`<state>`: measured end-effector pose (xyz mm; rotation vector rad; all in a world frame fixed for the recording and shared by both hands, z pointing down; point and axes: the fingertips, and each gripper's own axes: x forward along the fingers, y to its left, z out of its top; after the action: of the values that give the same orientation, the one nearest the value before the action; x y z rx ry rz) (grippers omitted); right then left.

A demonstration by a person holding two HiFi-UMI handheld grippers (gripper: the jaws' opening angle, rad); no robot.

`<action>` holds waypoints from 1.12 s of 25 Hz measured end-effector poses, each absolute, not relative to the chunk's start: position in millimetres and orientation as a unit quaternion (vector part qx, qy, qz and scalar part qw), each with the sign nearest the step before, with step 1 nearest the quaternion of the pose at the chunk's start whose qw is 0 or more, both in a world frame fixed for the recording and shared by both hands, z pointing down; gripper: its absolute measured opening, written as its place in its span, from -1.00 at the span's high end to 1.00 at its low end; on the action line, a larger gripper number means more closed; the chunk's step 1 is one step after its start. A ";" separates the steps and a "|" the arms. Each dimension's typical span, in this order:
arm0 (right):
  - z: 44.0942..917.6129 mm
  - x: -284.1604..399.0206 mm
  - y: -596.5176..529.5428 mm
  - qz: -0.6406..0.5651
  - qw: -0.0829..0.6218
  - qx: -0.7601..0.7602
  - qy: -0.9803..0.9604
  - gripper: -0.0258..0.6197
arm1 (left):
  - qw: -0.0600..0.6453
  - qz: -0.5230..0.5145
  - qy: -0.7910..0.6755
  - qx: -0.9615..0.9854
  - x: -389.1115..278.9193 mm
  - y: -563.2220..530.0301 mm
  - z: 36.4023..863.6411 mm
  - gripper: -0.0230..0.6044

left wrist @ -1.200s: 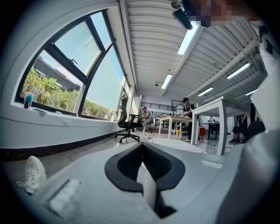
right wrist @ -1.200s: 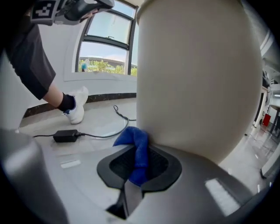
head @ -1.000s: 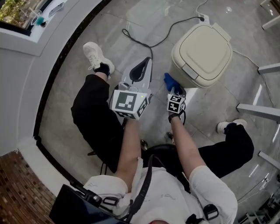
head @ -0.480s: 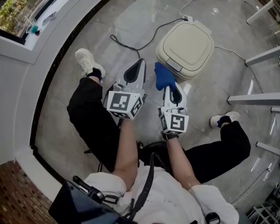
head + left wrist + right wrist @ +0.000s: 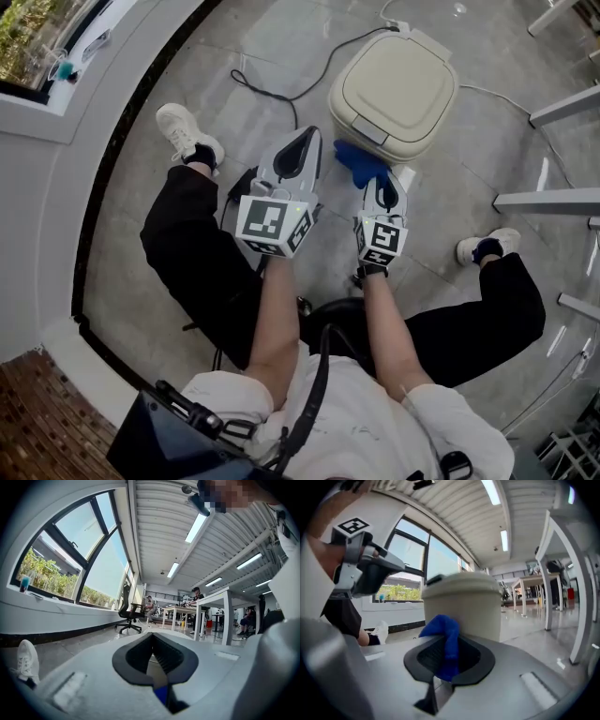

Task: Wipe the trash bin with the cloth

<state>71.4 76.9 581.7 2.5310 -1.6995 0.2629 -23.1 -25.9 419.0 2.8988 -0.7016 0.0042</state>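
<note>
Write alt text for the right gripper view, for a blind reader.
The right gripper is clamped on a bunched blue cloth, held close before the side of a beige lidded trash bin. The left gripper hangs at upper left, before a large window.

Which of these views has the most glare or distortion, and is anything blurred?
Head view: even light, pale glare streaks on the floor at right, trash bin sharp. Left gripper view: strongest fisheye bending, window bright but not washed out. Right gripper view: fisheye too, dark corners, cloth in focus.
</note>
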 end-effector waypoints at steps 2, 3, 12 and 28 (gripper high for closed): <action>626.2 74.4 76.0 0.121 0.054 0.819 -0.558 0.81 | 0.080 0.009 -0.237 0.968 -22.8 -26.1 425.8 0.92; 644.7 74.1 74.3 0.134 0.066 0.814 -0.561 0.81 | 0.079 0.014 -0.238 0.968 -22.7 -26.4 429.3 0.92; 768.9 88.9 88.9 0.278 0.107 0.799 -0.522 0.81 | 0.077 0.033 -0.240 0.967 -21.6 -23.8 440.9 0.92; 468.1 92.0 141.0 0.101 -0.194 0.647 -0.730 0.81 | 0.058 -0.002 -0.222 0.973 -0.8 24.2 409.6 0.92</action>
<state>92.0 141.0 468.1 2.3292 -2.6296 0.3648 -0.8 24.2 409.6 2.9493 -0.6736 -0.0049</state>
